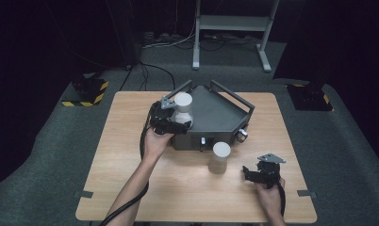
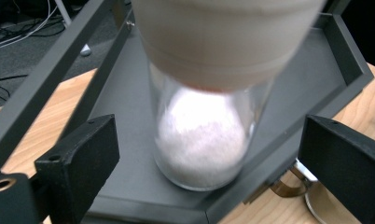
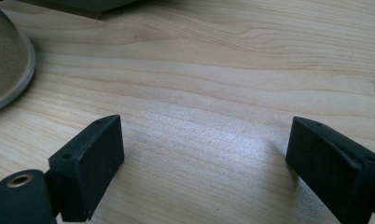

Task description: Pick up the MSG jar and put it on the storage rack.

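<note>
At about eleven o'clock from the table's point(image 1: 131, 188) middle, the left gripper point(image 1: 174, 123) sits against the near-left corner of the dark grey tray point(image 1: 216, 115). A clear shaker with a white cap point(image 2: 202, 140), filled with white grains, stands upright on the tray floor between its jaws. The jaws are released, a gap showing on each side of the glass. A second white-capped shaker point(image 1: 220, 157) stands on the table just in front of the tray, around six o'clock from it. At four o'clock, well apart, the right gripper point(image 1: 259, 173) hovers over bare wood, its jaws spread wide with nothing between them.
</note>
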